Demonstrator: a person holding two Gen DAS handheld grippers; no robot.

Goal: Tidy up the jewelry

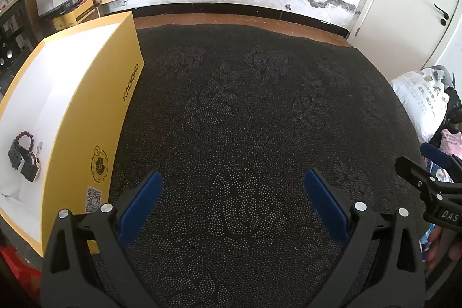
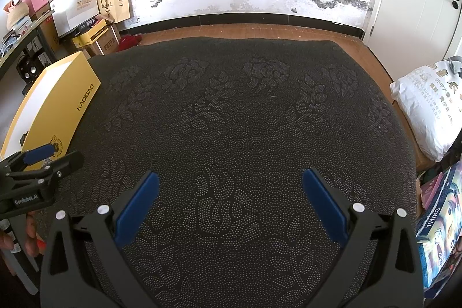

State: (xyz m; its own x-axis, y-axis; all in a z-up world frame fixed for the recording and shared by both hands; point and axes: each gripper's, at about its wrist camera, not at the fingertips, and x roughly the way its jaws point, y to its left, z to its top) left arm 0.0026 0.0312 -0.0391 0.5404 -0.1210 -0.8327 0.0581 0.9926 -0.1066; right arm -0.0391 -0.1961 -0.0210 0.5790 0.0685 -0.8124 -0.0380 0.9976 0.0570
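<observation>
Bead bracelet [image 1: 26, 137], watch [image 1: 24, 160] in yellow box [image 1: 86, 111]

Both wrist views face forward, sharing dark mat [image 1: 245, 120], yellow box [image 2: 57, 106]

Yellow box [image 1: 86, 117]: the frame edge is cutting off its left side. Inside it, you're seeing a tiny pale item [image 1: 39, 146] beside the bead bracelet [image 1: 25, 138], too small to identify. Watch [image 1: 24, 162] face is reading blurred.

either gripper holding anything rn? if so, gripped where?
Nothing held. The left gripper and right gripper both hang open and empty over the dark patterned cloth.
</observation>
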